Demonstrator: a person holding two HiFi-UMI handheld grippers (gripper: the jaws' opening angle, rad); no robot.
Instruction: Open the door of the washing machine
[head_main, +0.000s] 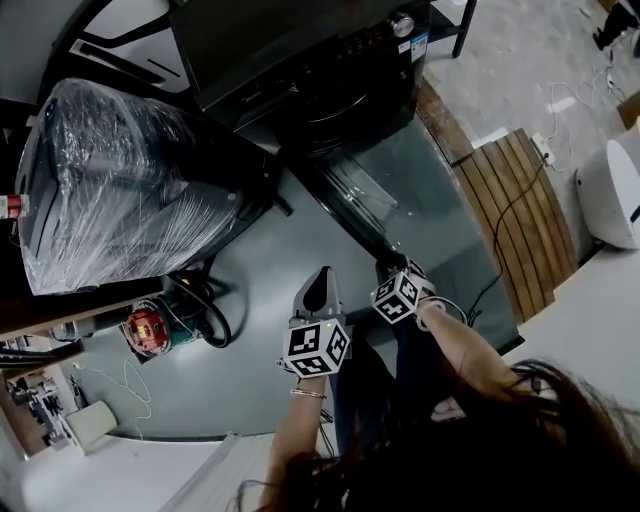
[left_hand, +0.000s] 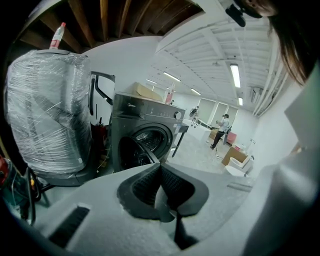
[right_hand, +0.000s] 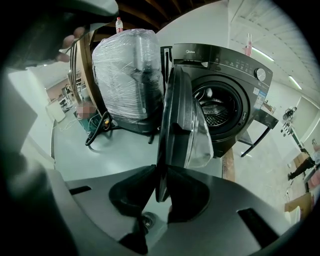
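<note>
The dark washing machine (head_main: 320, 60) stands at the top of the head view, its round door (head_main: 360, 195) swung out toward me. In the right gripper view the door (right_hand: 180, 120) stands edge-on with its clear bowl facing the open drum (right_hand: 220, 107). My right gripper (right_hand: 161, 172) is shut on the door's rim, which runs between both pads; in the head view the right gripper (head_main: 390, 265) sits at the door's near end. My left gripper (head_main: 318, 285) hangs just left of it, shut and empty, and in its own view the left gripper (left_hand: 160, 167) points at the machine (left_hand: 145, 125).
A bulky appliance wrapped in clear film (head_main: 110, 180) stands left of the machine. Black hoses (head_main: 205, 305) and a red device (head_main: 148, 330) lie on the floor beside it. A wooden board (head_main: 520, 210) and a white object (head_main: 615, 190) are to the right. A person (left_hand: 221, 131) stands far off.
</note>
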